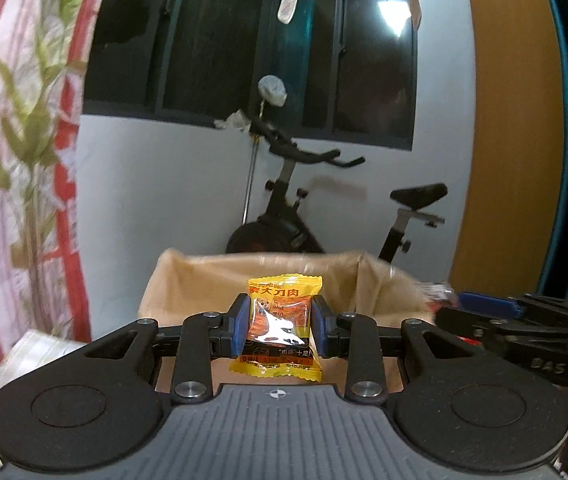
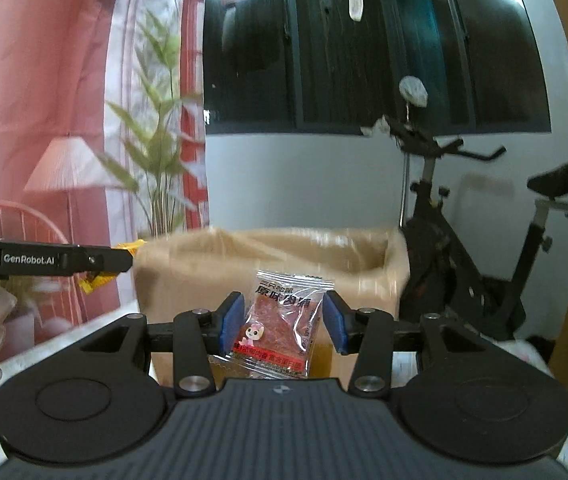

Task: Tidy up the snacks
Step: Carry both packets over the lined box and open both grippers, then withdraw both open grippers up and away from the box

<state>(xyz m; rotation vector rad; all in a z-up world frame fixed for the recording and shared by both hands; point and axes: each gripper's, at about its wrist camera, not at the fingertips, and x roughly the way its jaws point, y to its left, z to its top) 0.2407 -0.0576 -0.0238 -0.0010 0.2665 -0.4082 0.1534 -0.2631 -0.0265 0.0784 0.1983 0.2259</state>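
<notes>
tan lined box (image 1: 188, 280), contents unseen

Exercise bike (image 1: 284, 216) by dark window (image 1: 252, 48); plant-print curtain (image 1: 24, 120) at left.

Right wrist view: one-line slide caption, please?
Right gripper holding a clear jerky snack packet before the tan lined box.

Box (image 1: 268, 280) stands before the exercise bike (image 1: 284, 224), plant (image 2: 160, 160) to its left
</notes>
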